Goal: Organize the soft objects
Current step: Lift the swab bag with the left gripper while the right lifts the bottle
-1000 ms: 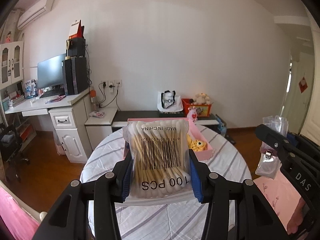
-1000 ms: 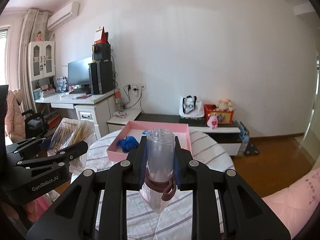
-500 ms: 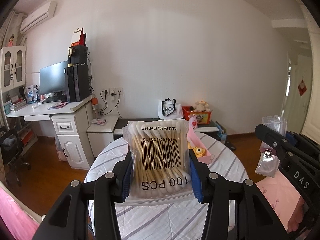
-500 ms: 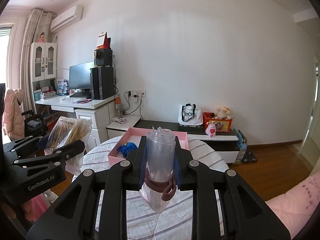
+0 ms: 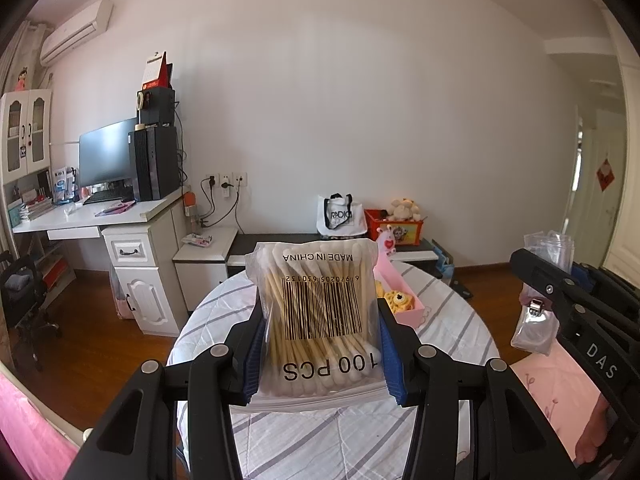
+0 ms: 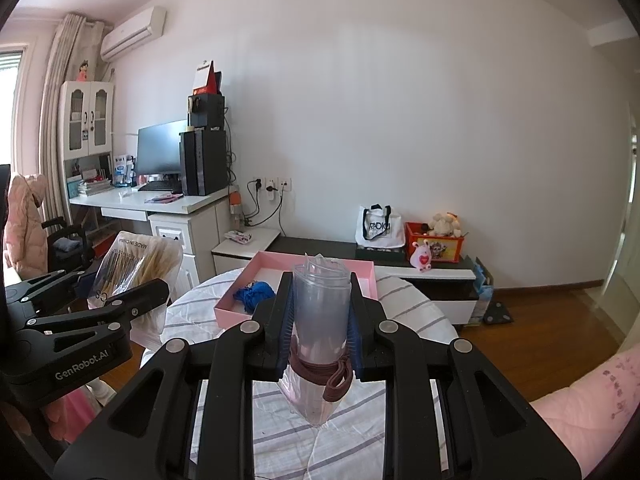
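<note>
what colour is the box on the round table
Pink; the box shows best in the right wrist view.

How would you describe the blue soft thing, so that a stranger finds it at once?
Look at the round table with the striped cloth. On it stands a shallow pink box. The blue knitted bundle lies in its left corner; nothing else there is blue.

grippers: 2 | swab bag: 1 | rolled plastic bags: 1 | pink box: 1 | round table: 1
</note>
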Motion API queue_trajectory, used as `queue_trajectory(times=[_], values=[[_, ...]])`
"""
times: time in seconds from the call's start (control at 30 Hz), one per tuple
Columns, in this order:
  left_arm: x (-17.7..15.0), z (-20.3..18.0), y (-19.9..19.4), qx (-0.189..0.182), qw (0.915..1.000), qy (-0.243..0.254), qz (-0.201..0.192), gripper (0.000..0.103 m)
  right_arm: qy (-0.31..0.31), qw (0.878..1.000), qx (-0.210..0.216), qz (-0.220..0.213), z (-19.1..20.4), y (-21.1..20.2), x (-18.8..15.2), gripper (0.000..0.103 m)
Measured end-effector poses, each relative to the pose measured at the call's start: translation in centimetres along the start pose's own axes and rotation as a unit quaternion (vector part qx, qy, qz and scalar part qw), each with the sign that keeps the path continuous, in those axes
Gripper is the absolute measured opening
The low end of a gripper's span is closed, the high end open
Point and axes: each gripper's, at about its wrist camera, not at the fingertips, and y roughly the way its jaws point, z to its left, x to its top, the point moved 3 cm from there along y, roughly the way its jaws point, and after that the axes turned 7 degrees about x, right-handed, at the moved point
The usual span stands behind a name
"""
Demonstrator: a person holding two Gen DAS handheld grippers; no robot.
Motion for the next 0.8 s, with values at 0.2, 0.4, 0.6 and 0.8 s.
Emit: queue_trajectory(times=[0.2, 0.4, 0.6, 0.8], values=[[0.9, 0.1, 1.1, 0.003, 1.0000, -0.003, 0.008, 0.046, 0.003, 1.000, -0.003, 0.012, -0.1, 0.8, -0.3, 0.021], [1.2, -0.1, 2.4, 0.004, 0.9997, -0.004, 0.023, 0.046, 0.008, 1.000, 0.001, 0.026, -0.2, 2.1, -0.7, 0.021], [1.7, -0.3, 4.9, 0.005, 0.9988, -0.003, 0.049, 0.046, 0.014, 0.998, 0.002, 0.055, -0.7, 4.3, -1.6, 0.021], [2.3, -0.8, 9.1, 0.003, 0.9963, -0.001, 0.086, 0.046, 0.024, 0.995, 0.008, 0.094, -1.1, 7.3, -3.2, 0.022]])
